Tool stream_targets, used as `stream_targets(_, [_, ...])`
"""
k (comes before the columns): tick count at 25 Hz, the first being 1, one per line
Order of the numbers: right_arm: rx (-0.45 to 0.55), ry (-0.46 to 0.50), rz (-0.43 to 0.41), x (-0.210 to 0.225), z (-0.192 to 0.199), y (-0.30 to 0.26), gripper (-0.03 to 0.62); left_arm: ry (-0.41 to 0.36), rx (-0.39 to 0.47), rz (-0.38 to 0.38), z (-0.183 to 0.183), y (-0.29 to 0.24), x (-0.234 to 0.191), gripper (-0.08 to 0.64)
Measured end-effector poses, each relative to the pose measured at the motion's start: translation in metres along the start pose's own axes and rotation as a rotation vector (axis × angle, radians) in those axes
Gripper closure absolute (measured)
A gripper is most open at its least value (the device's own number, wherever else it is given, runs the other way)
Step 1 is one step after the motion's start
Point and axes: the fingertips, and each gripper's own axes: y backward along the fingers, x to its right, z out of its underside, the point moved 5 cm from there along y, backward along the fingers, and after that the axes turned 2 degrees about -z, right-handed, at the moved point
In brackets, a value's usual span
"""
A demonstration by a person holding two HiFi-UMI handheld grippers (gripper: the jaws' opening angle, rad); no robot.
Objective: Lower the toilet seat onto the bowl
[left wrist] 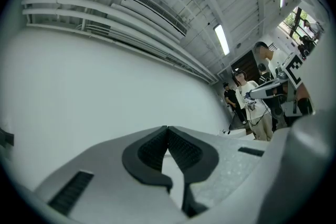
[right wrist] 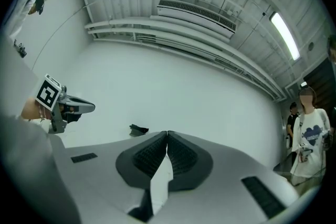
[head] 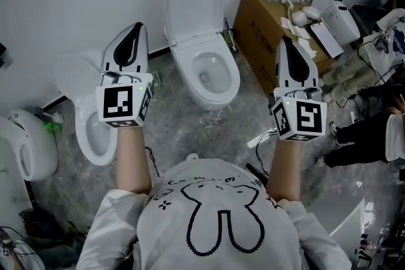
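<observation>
In the middle of a grey stone floor, seen from above, a white toilet (head: pixel 202 47) stands against a white wall, straight ahead of the person and between the 2 raised tools. Its lid (head: pixel 193 0) stands upright at the far side, leaning on the wall. A wide white ring (head: pixel 212 98) lies around the opening of the bowl (head: pixel 212 73); whether that ring is the seat or the bare rim cannot be told.

The left gripper (head: pixel 134 35) is held up near the left of the toilet, apart from it. Its jaws are closed tip to tip with nothing between them, and its own camera looks at bare wall and ceiling. The right gripper (head: pixel 288 47) is held up to the right of the toilet, also apart from it, jaws pressed together and empty.

A 2nd toilet (head: pixel 92 129) with its lid raised sits on the left, partly behind the left tool. A cardboard box (head: pixel 262 28) heaped with white parts stands on the right. The person wears a white shirt (head: pixel 215 218) with a rabbit outline.
</observation>
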Motion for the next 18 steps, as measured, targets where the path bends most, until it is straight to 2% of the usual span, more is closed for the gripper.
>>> stream_targets(18, [0.003, 0.005, -0.014, -0.005, 0.011, 0.0, 0.565, -0.01, -0.003, -0.007, 0.002, 0.004, 0.005, 0.551])
